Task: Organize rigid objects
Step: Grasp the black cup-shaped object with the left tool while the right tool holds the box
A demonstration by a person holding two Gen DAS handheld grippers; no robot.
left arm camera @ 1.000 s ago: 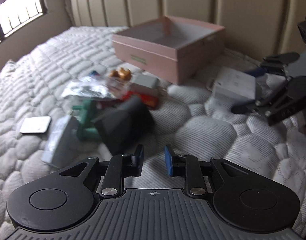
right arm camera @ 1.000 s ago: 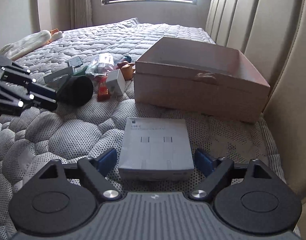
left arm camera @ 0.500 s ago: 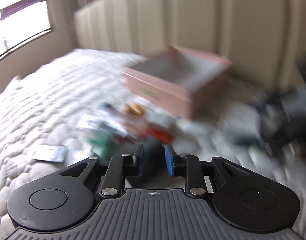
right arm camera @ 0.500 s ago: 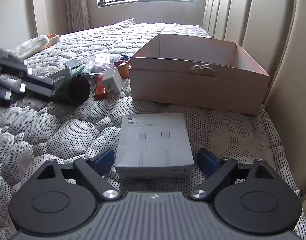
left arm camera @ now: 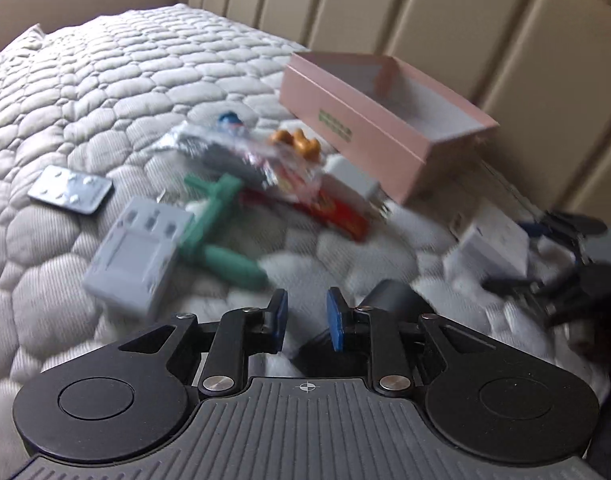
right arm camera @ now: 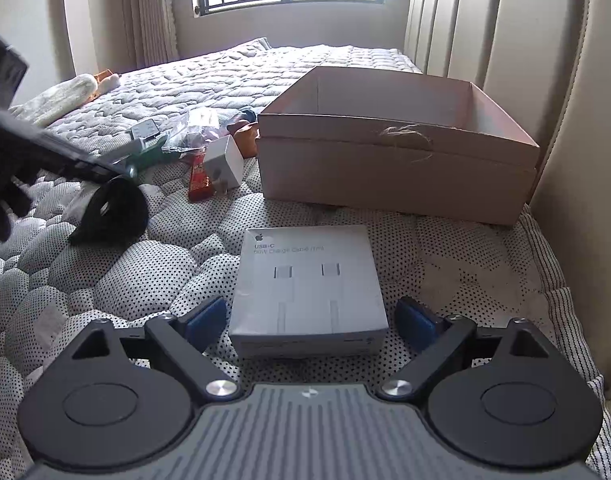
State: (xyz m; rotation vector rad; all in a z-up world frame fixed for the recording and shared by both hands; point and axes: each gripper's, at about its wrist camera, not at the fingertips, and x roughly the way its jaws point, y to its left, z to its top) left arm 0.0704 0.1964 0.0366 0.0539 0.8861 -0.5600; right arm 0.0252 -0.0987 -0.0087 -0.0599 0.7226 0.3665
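My right gripper [right arm camera: 311,316] stands wide open around the near end of a white USB-C cable box [right arm camera: 305,280], which lies flat on the quilt; the pads sit clear of its sides. The open pink box [right arm camera: 397,176] stands just beyond it against the headboard. My left gripper [left arm camera: 305,312] is shut with nothing between its blue pads. A black round object [left arm camera: 393,300] lies under and beside its right finger. In the right wrist view that black object [right arm camera: 113,208] sits below the left gripper's tips. The pink box [left arm camera: 369,128] appears empty.
A pile lies ahead of the left gripper: a grey flat box [left arm camera: 133,256], a green tool [left arm camera: 213,240], a pill blister [left arm camera: 71,192], a clear bag [left arm camera: 233,152], a red packet [left arm camera: 337,216], a white charger [left arm camera: 353,176] and an orange toy [left arm camera: 301,142]. The padded headboard [right arm camera: 565,120] walls the right.
The left gripper swung and rolled over the quilt; the black object went from ahead of its jaws to beside its right finger. The right jaws widened slightly around the white box.
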